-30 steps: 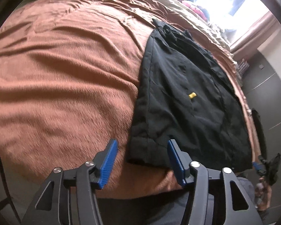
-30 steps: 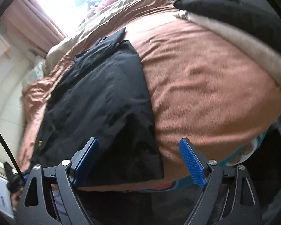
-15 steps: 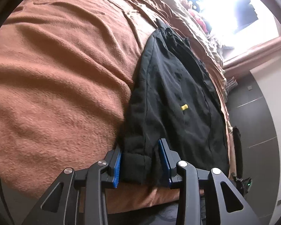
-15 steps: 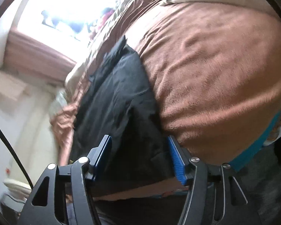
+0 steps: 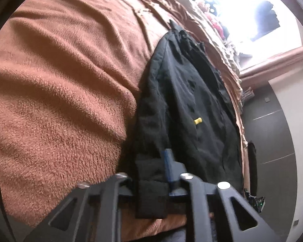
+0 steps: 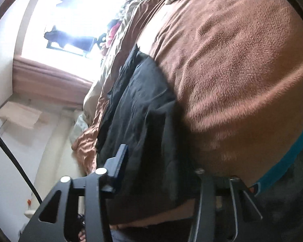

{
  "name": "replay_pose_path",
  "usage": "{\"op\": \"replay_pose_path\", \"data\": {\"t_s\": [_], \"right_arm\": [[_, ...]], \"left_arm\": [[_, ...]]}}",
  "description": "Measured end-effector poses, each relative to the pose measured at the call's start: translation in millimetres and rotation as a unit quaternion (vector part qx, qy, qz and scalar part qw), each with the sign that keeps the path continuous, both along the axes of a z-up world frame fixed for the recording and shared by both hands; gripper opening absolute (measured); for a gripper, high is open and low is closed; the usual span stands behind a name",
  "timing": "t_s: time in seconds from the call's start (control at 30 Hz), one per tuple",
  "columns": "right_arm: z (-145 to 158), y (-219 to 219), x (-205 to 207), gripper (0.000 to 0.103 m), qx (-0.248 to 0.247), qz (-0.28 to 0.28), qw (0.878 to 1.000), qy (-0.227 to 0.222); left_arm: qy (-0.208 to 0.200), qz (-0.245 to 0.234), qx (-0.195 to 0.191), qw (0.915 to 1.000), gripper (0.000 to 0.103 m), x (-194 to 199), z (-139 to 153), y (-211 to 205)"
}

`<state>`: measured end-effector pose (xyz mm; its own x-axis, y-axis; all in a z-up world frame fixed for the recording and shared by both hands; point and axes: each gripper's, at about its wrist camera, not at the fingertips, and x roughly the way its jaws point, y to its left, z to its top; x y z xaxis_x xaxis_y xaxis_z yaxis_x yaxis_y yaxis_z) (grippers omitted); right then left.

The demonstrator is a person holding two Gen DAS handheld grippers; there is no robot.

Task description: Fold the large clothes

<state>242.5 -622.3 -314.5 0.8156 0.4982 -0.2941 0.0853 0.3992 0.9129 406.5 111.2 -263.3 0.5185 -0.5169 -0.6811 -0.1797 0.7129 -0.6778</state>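
Observation:
A black garment (image 5: 183, 100) with a small yellow tag (image 5: 197, 120) lies flat on a brown fleece blanket (image 5: 60, 100). My left gripper (image 5: 151, 171) is closing on its near left corner. The cloth is bunched between the jaws and hides the left finger, and the right blue pad (image 5: 167, 161) presses against it. In the right wrist view the black garment (image 6: 143, 104) runs away along the blanket (image 6: 232, 70). My right gripper (image 6: 159, 167) is closing around the near right corner, which lies flat between the jaws. Its right finger is sunk beside the fabric.
A bright window (image 5: 242, 10) stands beyond the bed's far end, with crumpled bedding below it. Dark cabinet doors (image 5: 272, 131) line the right side in the left view. A black cable (image 6: 10, 151) hangs at left, and a teal edge (image 6: 293, 155) shows at lower right.
Both grippers dropped onto the garment's near edge and narrowed from wide open. The left now pinches the left corner. The right has rolled and sunk lower around the right corner.

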Motion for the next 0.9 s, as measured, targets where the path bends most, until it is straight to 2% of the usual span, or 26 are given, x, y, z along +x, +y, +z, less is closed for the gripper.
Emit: {"op": "replay_pose_path", "data": {"t_s": [0.03, 0.1, 0.27, 0.37, 0.43, 0.67, 0.9], "right_arm": [[0, 0, 1, 0.008, -0.009, -0.008, 1.0, 0.015], [4, -3, -3, 0.0, -0.012, -0.021, 1.0, 0.019], [43, 5, -16, 0.0, -0.036, -0.011, 0.999, -0.018], [65, 4, -22, 0.0, -0.039, -0.002, 0.999, -0.033], [79, 1, -30, 0.0, -0.045, 0.0, 0.998, -0.045], [102, -1, -42, 0.0, -0.047, 0.025, 0.995, -0.08], [111, -1, -57, 0.0, -0.046, 0.043, 0.993, -0.105]], "left_arm": [[0.0, 0.003, -0.004, 1.0, 0.008, 0, 0, 1], [-0.012, 0.003, -0.01, 0.9999, 0.004, -1, 5, 3], [-0.037, 0.017, -0.042, 0.9983, 0.003, -9, 22, 14], [-0.052, 0.024, -0.044, 0.9974, 0.003, -15, 39, 16], [-0.067, 0.033, -0.059, 0.9955, 0.003, -21, 53, 20], [-0.095, 0.052, -0.072, 0.9915, 0.003, -48, 90, 38], [-0.117, 0.068, -0.08, 0.9875, 0.003, -97, 128, 54]]}}
